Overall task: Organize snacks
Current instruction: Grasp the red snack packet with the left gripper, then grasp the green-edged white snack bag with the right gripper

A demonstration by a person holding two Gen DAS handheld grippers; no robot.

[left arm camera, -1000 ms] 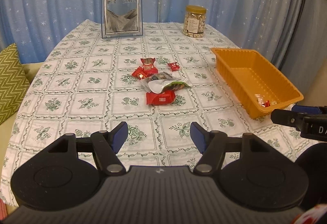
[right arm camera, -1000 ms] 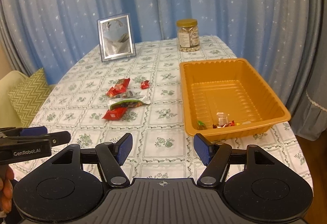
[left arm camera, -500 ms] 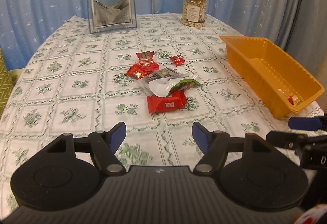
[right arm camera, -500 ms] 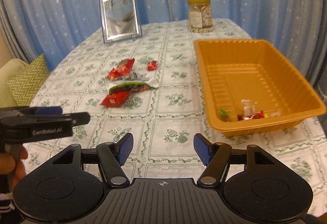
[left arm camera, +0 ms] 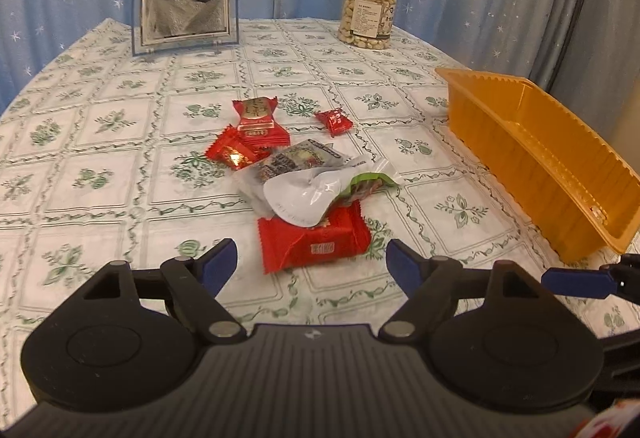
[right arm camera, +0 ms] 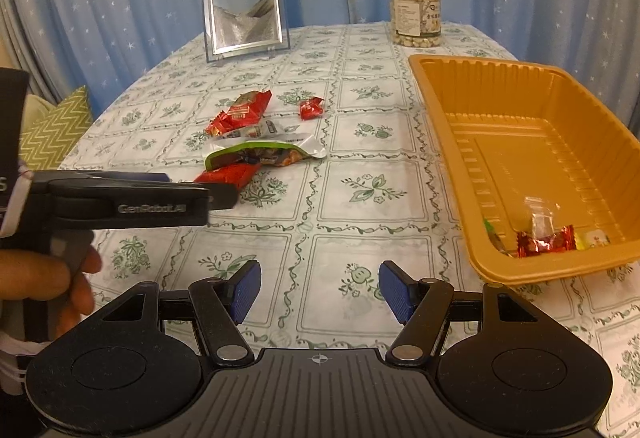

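Both grippers have come down closer to the snacks (left arm camera: 304, 174). Left gripper (left arm camera: 311, 264) has just been opening its jaws, with nothing between them. Right gripper (right arm camera: 320, 292) is apart and empty. Snacks lie on the table (left arm camera: 100, 142), left of the orange tray (right arm camera: 532, 142).

Red/silver snack packs (left arm camera: 308, 178) piled mid-table; orange tray (right arm camera: 532, 174) w/ few candies (right arm camera: 546, 241).
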